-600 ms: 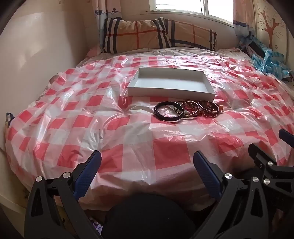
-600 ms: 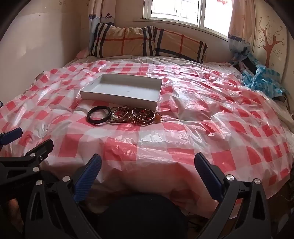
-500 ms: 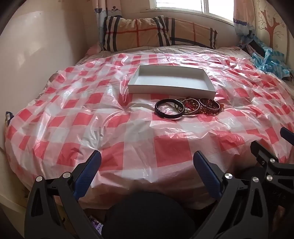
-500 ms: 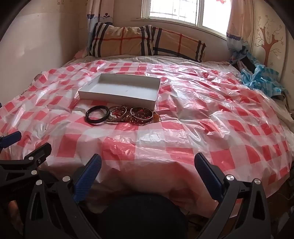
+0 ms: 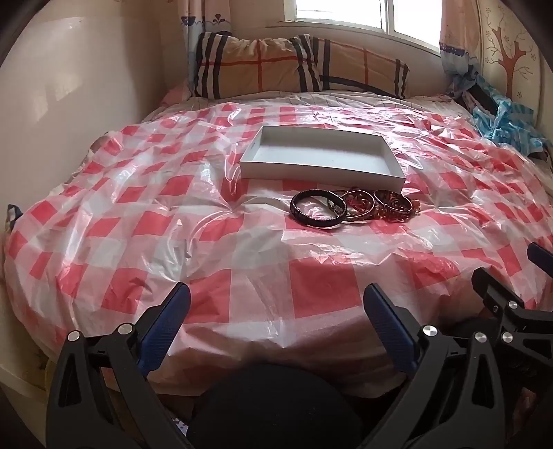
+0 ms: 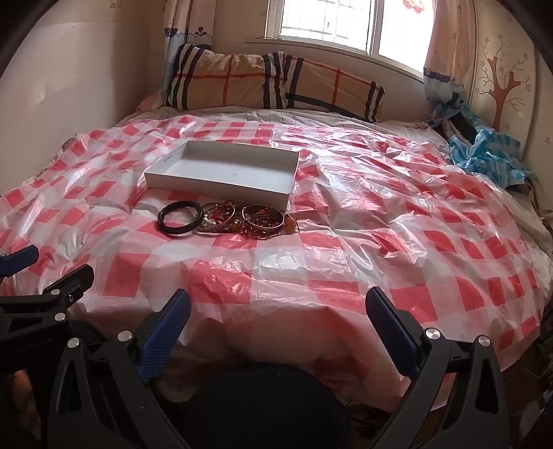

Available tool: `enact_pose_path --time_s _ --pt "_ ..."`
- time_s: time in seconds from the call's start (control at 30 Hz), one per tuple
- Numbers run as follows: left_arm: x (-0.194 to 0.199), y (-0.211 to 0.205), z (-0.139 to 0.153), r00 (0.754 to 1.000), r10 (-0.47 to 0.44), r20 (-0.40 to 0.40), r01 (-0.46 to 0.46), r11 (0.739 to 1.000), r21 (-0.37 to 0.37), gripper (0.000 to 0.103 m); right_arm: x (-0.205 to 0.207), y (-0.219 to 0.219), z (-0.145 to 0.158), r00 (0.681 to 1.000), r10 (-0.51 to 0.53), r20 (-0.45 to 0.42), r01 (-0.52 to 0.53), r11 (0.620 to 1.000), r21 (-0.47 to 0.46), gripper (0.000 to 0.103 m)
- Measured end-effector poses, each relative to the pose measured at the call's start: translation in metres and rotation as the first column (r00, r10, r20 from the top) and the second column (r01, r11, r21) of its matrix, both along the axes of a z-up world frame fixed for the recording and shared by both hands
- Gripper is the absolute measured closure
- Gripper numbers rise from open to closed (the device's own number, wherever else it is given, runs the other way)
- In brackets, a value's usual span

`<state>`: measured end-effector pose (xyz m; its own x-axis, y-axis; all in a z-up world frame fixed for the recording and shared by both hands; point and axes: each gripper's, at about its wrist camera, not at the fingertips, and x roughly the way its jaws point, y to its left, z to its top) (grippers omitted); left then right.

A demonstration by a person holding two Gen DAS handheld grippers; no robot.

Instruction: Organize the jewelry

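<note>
Your left gripper has its jaws spread wide, nothing between them, hanging over the near edge of the bed. Your right gripper is the same: jaws wide, nothing in them, just beside the left one. Ahead of both, the jewelry lies bunched on the checked plastic sheet, well apart from the jaws. A black bracelet sits at its left end, touching the metal bangles. Just behind the pile stands the white box, open-topped. Past it, a plaid pillow under the window.
</note>
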<state>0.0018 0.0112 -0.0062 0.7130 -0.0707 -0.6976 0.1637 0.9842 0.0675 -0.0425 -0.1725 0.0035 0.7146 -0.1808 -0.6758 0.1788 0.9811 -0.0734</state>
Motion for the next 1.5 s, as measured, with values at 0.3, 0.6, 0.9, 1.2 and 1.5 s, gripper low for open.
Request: enact_pose_path --time_s 0.3,0.6,0.9,1.2,1.5 --pt "0.003 -0.002 0.0 1.0 -0.003 0.0 0.003 1.0 0.005 0.006 0.001 -0.002 0.0 1.0 0.0 -0.003 0.0 1.0 0.016 0.006" --pt "0.002 0.0 0.0 1.0 -0.004 0.002 0.004 1.0 0.015 0.006 0.001 -0.002 0.0 1.0 0.0 -0.003 0.0 1.0 0.016 0.006" --pt "0.0 0.003 -0.001 1.0 -0.002 -0.001 0.002 1.0 0.0 0.006 0.001 -0.003 0.0 1.0 0.0 -0.002 0.0 1.0 0.018 0.006" --pt "-0.001 -0.003 -0.001 1.0 -0.001 0.004 0.001 1.0 0.011 0.006 0.001 -0.003 0.0 1.0 0.0 -0.002 0.0 1.0 0.019 0.006" --pt "-0.001 -0.002 -0.001 1.0 -0.001 0.003 0.001 1.0 0.013 0.006 0.001 -0.003 0.0 1.0 0.0 -0.001 0.0 1.0 0.021 0.006"
